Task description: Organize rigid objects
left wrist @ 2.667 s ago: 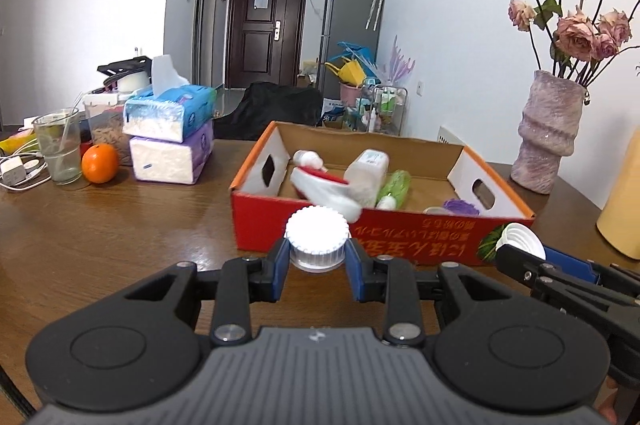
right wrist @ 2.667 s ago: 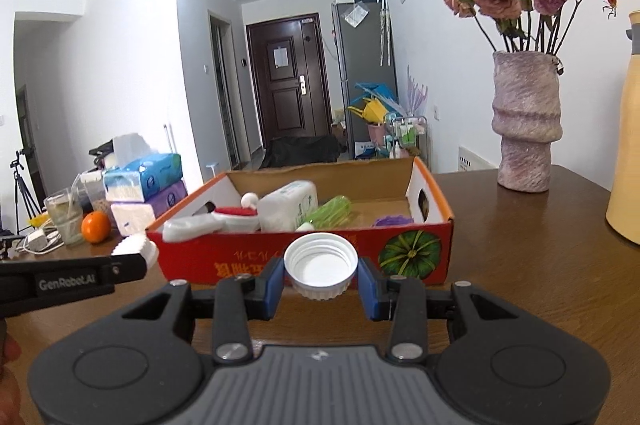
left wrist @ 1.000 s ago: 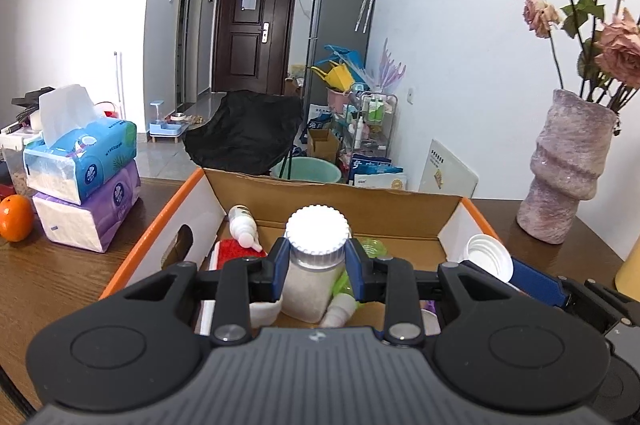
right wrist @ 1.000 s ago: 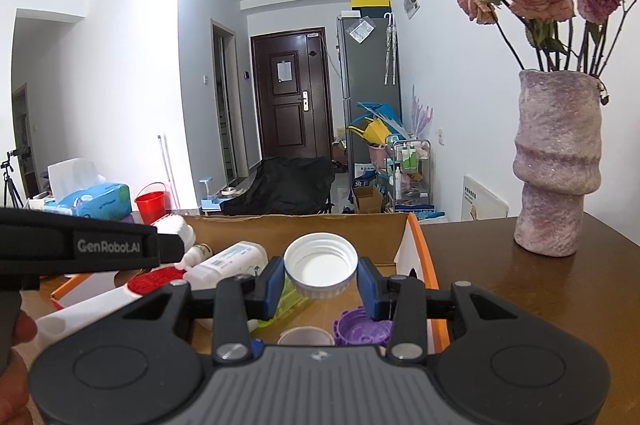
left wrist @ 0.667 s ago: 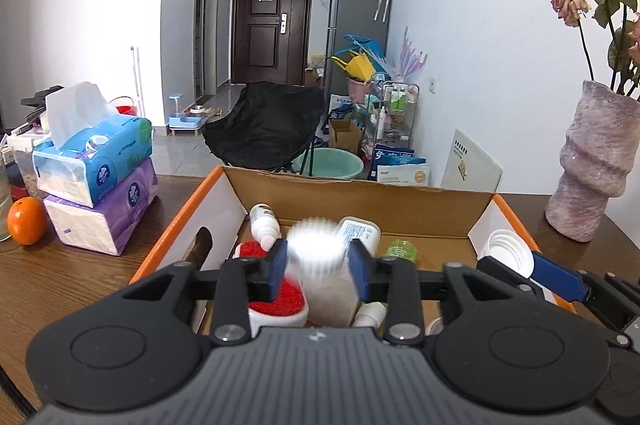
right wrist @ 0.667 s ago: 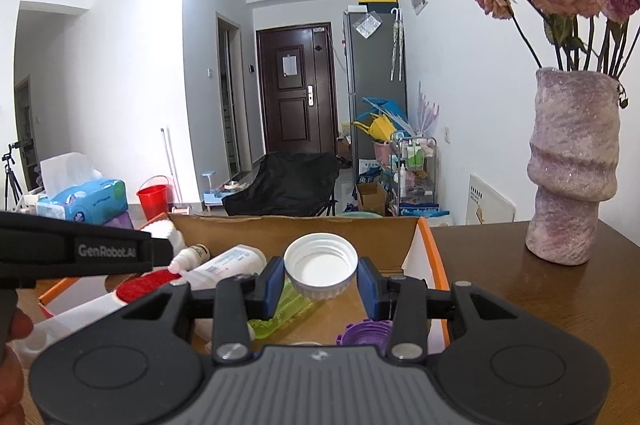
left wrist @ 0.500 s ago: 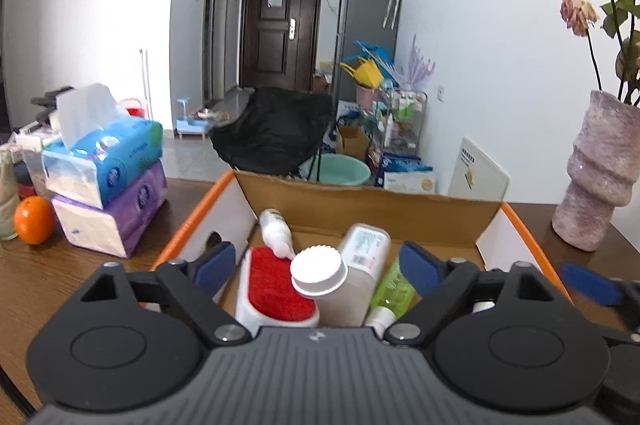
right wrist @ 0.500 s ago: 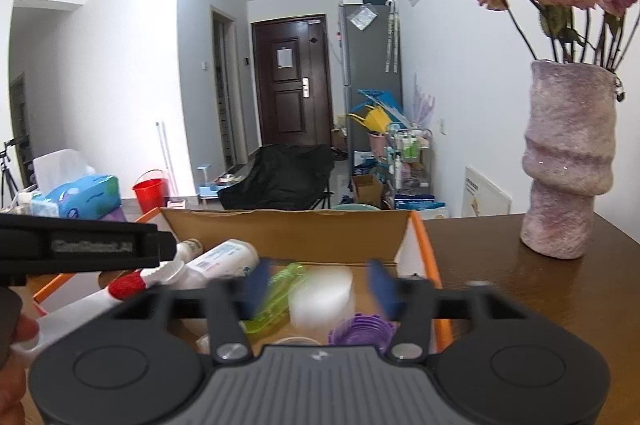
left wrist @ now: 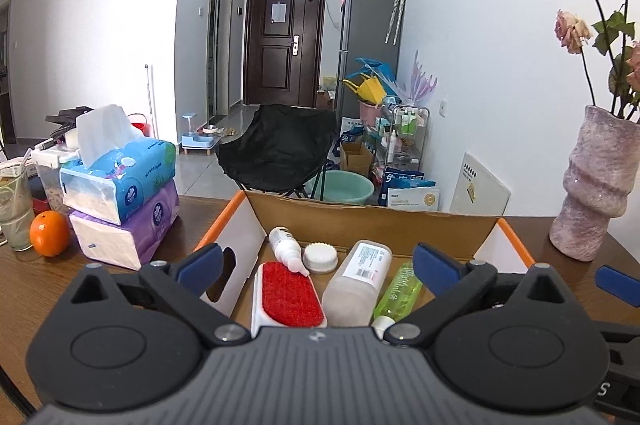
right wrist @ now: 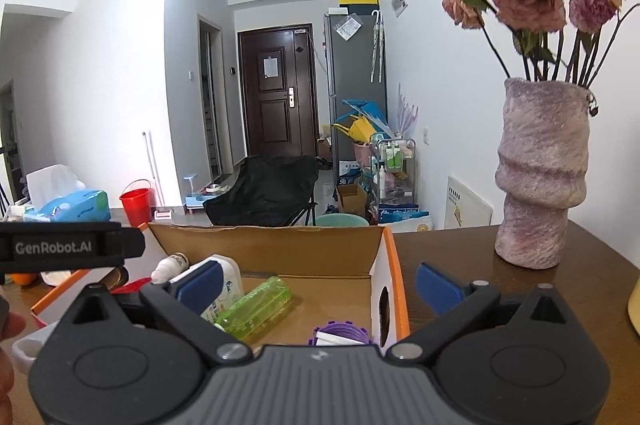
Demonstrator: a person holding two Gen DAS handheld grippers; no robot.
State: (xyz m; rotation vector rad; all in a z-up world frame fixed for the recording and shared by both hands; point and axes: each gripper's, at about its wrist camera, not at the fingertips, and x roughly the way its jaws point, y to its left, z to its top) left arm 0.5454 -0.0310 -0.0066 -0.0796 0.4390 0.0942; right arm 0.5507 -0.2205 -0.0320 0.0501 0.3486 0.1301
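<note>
An orange-rimmed cardboard box [left wrist: 368, 221] sits on the brown table. In it lie a white ribbed cap [left wrist: 320, 257], a small white dropper bottle [left wrist: 285, 249], a red-topped brush [left wrist: 289, 295], a clear labelled bottle [left wrist: 360, 281] and a green bottle [left wrist: 399, 291]. My left gripper [left wrist: 318, 263] is open and empty above the box. My right gripper [right wrist: 318, 283] is open and empty over the box's right end [right wrist: 386, 257], above a purple lid [right wrist: 340, 333] with something white in it. The green bottle [right wrist: 256, 307] also shows there.
Stacked tissue packs [left wrist: 124, 193], an orange [left wrist: 49, 239] and a glass [left wrist: 14, 213] stand at the left. A pink vase with dried roses [right wrist: 540, 177] stands at the right of the box. The left gripper's body [right wrist: 68, 249] crosses the right wrist view.
Both grippers carried white caps from the table's front over the box and opened. The left cap now lies in the box; the right one dropped by the purple lid.
</note>
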